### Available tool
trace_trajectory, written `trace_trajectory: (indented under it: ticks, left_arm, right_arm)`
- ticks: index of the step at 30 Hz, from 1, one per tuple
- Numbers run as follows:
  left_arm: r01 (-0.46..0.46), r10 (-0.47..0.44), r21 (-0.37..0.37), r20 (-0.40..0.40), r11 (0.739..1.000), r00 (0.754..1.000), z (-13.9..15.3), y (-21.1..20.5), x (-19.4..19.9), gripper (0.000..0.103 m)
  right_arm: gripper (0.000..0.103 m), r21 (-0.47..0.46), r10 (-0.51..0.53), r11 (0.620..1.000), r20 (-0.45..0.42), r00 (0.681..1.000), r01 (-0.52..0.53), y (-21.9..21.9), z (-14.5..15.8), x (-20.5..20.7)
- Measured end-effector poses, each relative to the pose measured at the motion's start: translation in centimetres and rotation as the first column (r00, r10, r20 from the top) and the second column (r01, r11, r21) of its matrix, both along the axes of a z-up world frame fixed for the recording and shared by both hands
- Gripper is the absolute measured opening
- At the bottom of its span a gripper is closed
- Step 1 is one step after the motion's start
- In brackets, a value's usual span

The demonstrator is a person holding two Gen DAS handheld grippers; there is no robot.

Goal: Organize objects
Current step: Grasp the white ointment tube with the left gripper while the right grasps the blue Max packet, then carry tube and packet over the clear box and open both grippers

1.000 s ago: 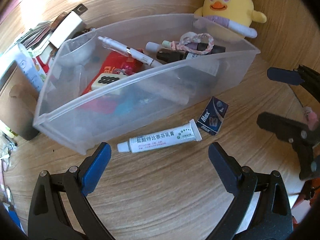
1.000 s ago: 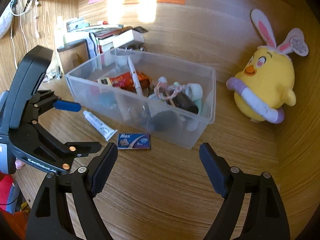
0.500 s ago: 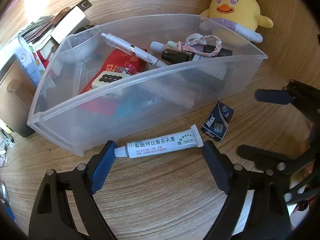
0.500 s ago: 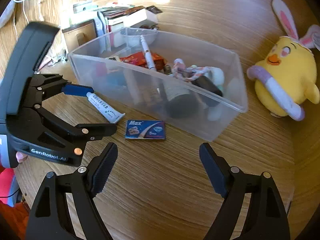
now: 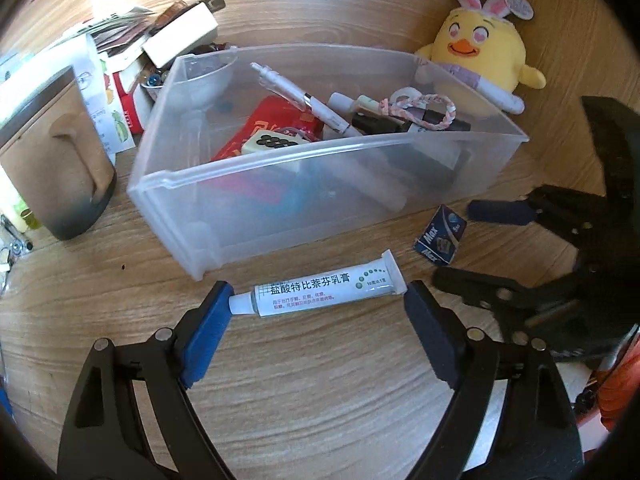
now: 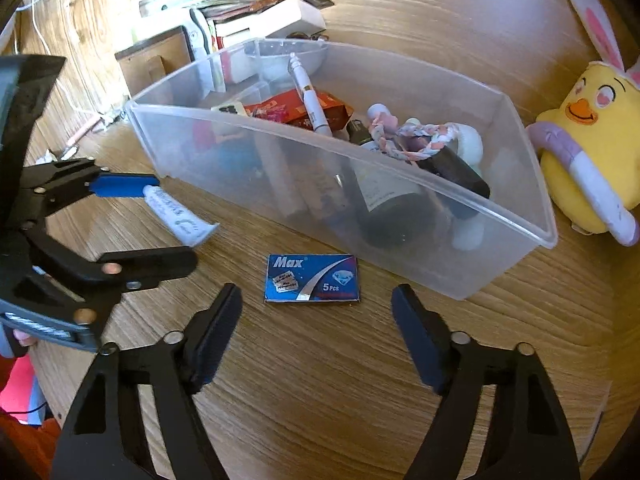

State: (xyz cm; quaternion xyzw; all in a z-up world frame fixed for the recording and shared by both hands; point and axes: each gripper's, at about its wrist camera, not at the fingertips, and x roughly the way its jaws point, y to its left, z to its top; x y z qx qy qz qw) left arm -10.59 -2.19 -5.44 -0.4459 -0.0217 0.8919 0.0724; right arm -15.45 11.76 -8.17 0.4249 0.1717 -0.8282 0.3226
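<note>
White plastic is what my left gripper has to deal with: the ointment tube lies lengthwise across the gap between my 2 spread pads; its cap end is touching or all but touching the blue pad on one side, and its crimped end sits just beside the other pad; nothing is clamped yet. My worry is the end-on grip; squeezing a soft tube along its length could buckle it, or let it pop out and skid along the wooden table towards the clear bin just ahead of my fingertips; the smooth cap gives the pad little to bite on, so I judge it safer to turn and take it across its width. My right gripper is also spread and holding nothing; the blue Max box lies flat just ahead of it, between the 2 fingertips' lines, near the bin's front wall; being so thin, it could slide away or tip under a pad instead of lifting. Both grippers work close together here, so they could knock into each other.
</note>
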Motion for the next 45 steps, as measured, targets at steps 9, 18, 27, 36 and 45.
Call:
trace_trajectory:
  ticks: [9,18,27,36,45]
  left_arm:
    - [0.016,-0.017,-0.008,-0.046,1.000,0.999,0.4,0.0,0.3,0.087]
    - [0.030,-0.032,-0.016,-0.114,0.999,0.993,2.5,0.8,1.4,0.087]
    - [0.029,-0.032,-0.015,-0.195,0.999,0.980,5.1,1.1,2.2,0.087]
    - [0.023,-0.024,-0.008,-0.250,1.000,0.968,6.9,1.0,0.9,0.087]
    - [0.027,-0.034,-0.034,-0.240,0.999,0.970,6.9,1.7,-2.2,0.087]
  right_arm:
    - [0.044,-0.007,0.010,1.000,-0.026,1.000,-0.010,-1.1,0.1,-0.1]
    - [0.044,-0.069,-0.008,0.998,-0.066,0.998,0.003,0.0,2.2,1.2]
    - [0.044,-0.152,-0.039,0.988,-0.135,0.990,0.018,1.9,5.6,2.5]
    - [0.044,-0.238,-0.101,0.970,-0.184,0.978,0.055,3.2,8.6,1.6]
    - [0.044,-0.267,-0.166,0.957,-0.196,0.967,0.110,3.6,9.7,-1.1]
